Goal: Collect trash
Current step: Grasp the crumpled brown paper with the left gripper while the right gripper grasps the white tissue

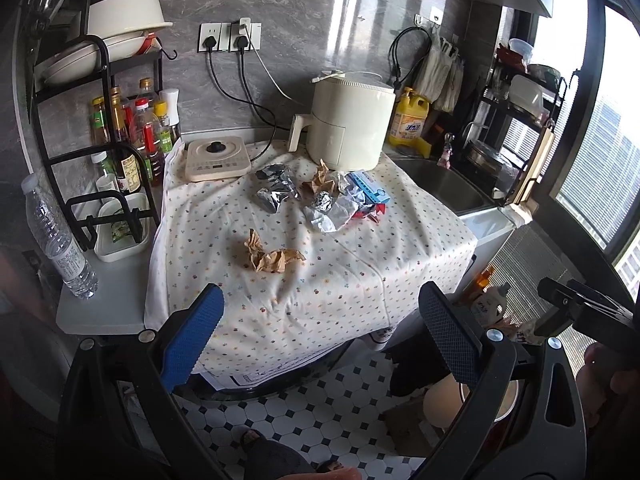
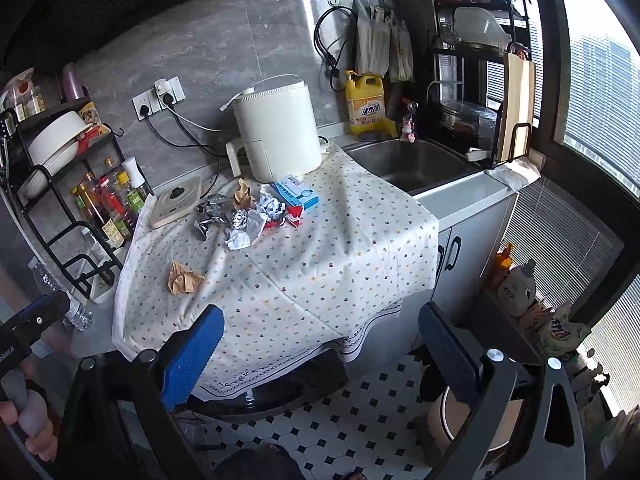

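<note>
On table (image 1: 360, 280), under dotted cloth: brown paper wad (image 1: 270, 256) alone toward near edge; behind it a cluster in front of white appliance (image 1: 348, 120) — crumpled foil (image 1: 276, 190), small foil ball (image 1: 322, 201), white paper scrap (image 1: 332, 216), second brown wad (image 1: 322, 180), blue carton (image 1: 370, 192), red wrapper (image 1: 370, 212).

Handling, as judged: all light, soft, crushable; no fragility. Foil probably springy and a bit slick, best pinched across a ridge. Brown wad likely compresses readily; best taken across its thick middle. Carton stiffer; best gripped across narrow sides.

Left gripper (image 1: 320, 336): jaws spread wide, nothing between them, short of near table edge. Brown wad at about 11 o'clock from it, near; cluster at 12 o'clock, farther back.

Right gripper (image 2: 320, 344): likewise wide apart and empty, short of cloth's hanging edge. Brown wad (image 2: 183, 278) at 10 o'clock; cluster at 11 o'clock, well apart.
</note>
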`<state>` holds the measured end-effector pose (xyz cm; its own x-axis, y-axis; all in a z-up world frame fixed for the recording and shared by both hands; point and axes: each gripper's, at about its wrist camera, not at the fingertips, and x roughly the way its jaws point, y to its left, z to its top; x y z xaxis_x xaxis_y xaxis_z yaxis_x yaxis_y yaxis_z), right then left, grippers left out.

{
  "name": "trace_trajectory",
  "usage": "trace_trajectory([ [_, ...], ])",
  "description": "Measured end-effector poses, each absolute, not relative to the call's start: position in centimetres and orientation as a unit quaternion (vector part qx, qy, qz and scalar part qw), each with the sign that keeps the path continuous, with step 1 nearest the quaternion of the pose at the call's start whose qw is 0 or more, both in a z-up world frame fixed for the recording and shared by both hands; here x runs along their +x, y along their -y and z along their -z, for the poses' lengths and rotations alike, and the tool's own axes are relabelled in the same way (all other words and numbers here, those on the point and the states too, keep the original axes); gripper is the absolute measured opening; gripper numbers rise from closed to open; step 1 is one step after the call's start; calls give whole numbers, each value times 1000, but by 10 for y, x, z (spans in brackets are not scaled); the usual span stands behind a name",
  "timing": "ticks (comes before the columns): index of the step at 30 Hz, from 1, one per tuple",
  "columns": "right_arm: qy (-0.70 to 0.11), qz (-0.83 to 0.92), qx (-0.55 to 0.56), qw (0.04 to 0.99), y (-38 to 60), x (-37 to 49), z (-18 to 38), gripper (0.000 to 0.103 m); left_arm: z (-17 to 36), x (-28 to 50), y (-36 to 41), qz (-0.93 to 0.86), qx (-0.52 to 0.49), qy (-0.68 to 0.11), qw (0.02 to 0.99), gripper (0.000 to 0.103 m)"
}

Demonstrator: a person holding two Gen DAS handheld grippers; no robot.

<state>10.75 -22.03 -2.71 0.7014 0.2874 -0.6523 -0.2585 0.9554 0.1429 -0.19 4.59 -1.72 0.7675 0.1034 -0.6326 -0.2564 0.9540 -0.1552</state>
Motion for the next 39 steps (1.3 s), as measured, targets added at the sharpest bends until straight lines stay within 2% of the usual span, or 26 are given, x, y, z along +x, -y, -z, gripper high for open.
trace_trajectory([
  [11, -393, -197, 12, 898, 152, 175, 54, 94, 65, 56, -111, -100, -142, -358, 918, 96],
  [16, -426, -213, 27, 879, 121, 216, 76, 84, 99, 97, -140, -93, -162, -379, 907, 81],
  [21, -447, -214, 20, 868, 93, 250, 97, 82, 135, 135, -158, -71, -170, -409, 894, 75],
  [27, -468, -232, 12, 853, 54, 285, 118, 74, 175, 178, -167, -45, -153, -442, 883, 70],
  [29, -474, -239, 9, 847, 41, 295, 124, 73, 188, 189, -171, -35, -154, -455, 876, 62],
  [32, -484, -248, -1, 839, 23, 308, 135, 69, 204, 201, -178, -27, -158, -478, 864, 40],
  [34, -491, -250, -6, 835, 11, 316, 143, 65, 206, 203, -182, -19, -160, -475, 865, 34],
  [35, -493, -252, -9, 832, 6, 320, 147, 64, 206, 204, -184, -16, -160, -476, 865, 25],
  [37, -498, -253, -13, 829, -3, 329, 156, 60, 203, 205, -190, -17, -157, -471, 868, 19],
  [39, -504, -254, -18, 825, -13, 338, 166, 57, 198, 204, -199, -23, -158, -463, 872, 19],
])
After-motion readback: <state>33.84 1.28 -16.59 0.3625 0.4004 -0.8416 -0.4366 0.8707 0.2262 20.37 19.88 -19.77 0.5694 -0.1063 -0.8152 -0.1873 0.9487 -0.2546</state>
